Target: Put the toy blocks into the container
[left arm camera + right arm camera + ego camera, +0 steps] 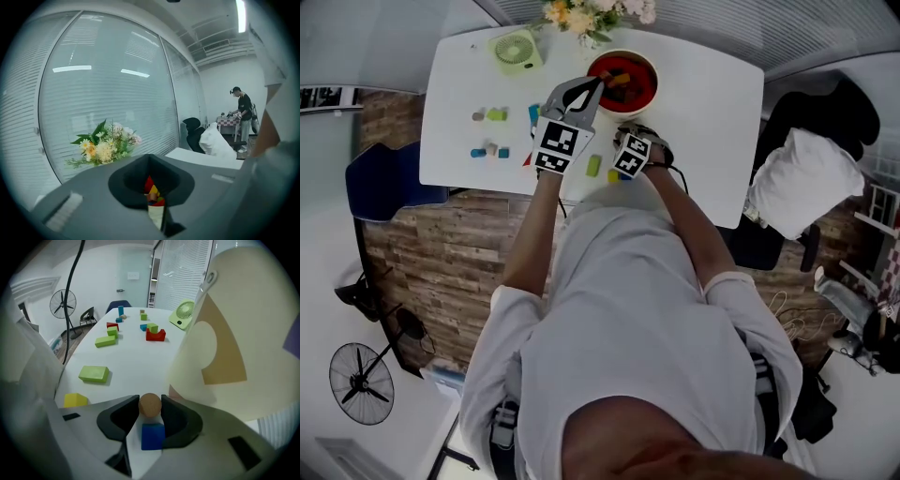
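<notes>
My right gripper [150, 409] is clamped on a tan round block [150, 403], with a blue block [153, 436] just beneath it on the white table [136, 363]. My left gripper [599, 84], jaws together, hangs over the red bowl [647, 90], which has blocks in it.

In the left gripper view the left gripper [153, 199] blocks the near half with its own grey body, and the slit at its closed jaws shows only red, yellow and green slivers, too small to name. In the right gripper view the blue block [152, 437] is half hidden under the round wooden block [150, 405] pinched by the right gripper [150, 408]. The container [225, 333] runs off the right edge.
</notes>
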### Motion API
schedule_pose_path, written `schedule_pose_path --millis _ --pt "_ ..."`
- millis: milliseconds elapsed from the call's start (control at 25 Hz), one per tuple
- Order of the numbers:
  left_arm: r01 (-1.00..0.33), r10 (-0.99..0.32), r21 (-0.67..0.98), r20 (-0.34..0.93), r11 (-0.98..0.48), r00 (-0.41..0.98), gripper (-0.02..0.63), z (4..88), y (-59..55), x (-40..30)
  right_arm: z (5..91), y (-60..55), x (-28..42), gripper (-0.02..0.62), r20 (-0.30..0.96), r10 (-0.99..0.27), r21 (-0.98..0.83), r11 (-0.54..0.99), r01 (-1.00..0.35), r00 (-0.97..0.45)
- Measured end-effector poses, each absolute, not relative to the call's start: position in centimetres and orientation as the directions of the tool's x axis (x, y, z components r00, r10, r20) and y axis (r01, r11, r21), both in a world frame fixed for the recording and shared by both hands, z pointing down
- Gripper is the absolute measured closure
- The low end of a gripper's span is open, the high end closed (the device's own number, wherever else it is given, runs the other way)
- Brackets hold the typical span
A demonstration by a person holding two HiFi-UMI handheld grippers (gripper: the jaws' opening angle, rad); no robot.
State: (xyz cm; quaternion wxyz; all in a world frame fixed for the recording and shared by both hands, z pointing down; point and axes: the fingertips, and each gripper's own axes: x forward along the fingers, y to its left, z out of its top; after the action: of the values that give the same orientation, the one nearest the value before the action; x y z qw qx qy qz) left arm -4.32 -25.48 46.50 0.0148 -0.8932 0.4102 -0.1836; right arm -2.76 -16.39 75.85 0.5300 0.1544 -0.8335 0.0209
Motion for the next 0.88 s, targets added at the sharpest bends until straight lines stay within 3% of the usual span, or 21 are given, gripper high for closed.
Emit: schedule_pose_path --millis 280,520,720,880 --pt "-0.785 -0.798 -0.182 0.265 -0.593 0.541 0.610 43.7 -22.2 -7.4 70.6 -16.7 -3.2 0.449 0.779 -0.303 0.097 0.923 -0.373 -0.549" --pt "-0.847 -0.855 -0.155 0.210 -0.508 0.474 0.609 42.0 -18.5 -10.8 57.4 -16.2 -3.1 0.449 0.510 -0.429 0.039 0.878 -0.478 -0.745" --pt "-0.877 -0.878 -0.120 0.187 -0.465 0.440 0.609 41.6 -15.8 -12.6 48.5 -20.1 -0.7 0.449 0.360 -0.573 0.120 0.811 -0.572 -0.736" --pt "-0.893 -0.890 -0.096 0.184 -0.439 0.418 0.609 41.6 -13.9 -13.3 48.8 -25.3 0.4 0.449 0.397 -0.616 0.164 0.777 -0.608 -0.680"
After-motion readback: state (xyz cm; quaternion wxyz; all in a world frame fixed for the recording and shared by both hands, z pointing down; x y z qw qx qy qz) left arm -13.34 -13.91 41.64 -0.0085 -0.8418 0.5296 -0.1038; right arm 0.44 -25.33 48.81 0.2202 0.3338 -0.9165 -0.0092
